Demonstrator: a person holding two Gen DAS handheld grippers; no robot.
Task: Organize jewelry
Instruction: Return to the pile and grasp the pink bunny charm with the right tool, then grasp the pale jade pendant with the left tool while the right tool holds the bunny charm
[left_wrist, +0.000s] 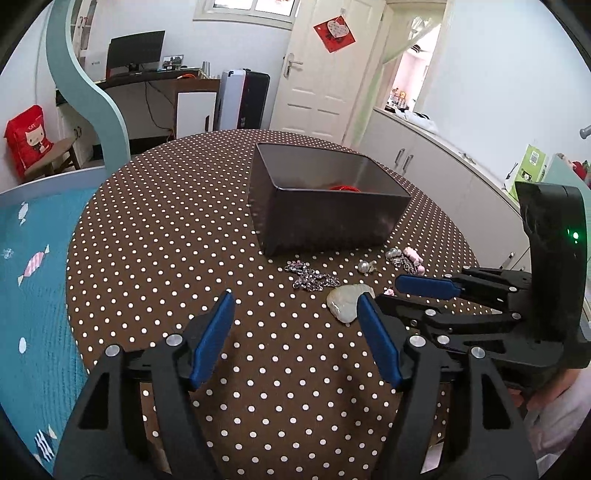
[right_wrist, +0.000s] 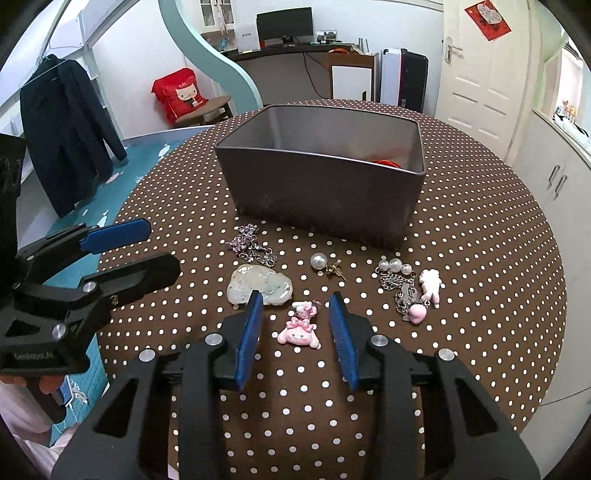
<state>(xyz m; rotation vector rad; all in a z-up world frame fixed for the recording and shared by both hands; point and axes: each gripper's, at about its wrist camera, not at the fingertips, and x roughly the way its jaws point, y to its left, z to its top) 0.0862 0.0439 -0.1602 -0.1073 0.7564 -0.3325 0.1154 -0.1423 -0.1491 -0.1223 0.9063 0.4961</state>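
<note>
A dark grey box (right_wrist: 325, 192) stands on the dotted table, with something red (right_wrist: 386, 162) inside; it also shows in the left wrist view (left_wrist: 325, 210). In front of it lie a pale jade pendant (right_wrist: 258, 286), a silver-pink chain (right_wrist: 251, 245), a pearl earring (right_wrist: 325, 264), a pearl chain with pink charms (right_wrist: 410, 291) and a pink cartoon charm (right_wrist: 299, 326). My right gripper (right_wrist: 295, 302) is open, its jaws on either side of the pink cartoon charm. My left gripper (left_wrist: 295, 299) is open and empty, left of the jade pendant (left_wrist: 343, 304).
The round table has a brown polka-dot cloth (right_wrist: 480, 240). A blue bed (left_wrist: 33, 258) lies left of it. White cabinets (left_wrist: 424, 166) stand on the right. A dark jacket (right_wrist: 62, 125) hangs at the far left.
</note>
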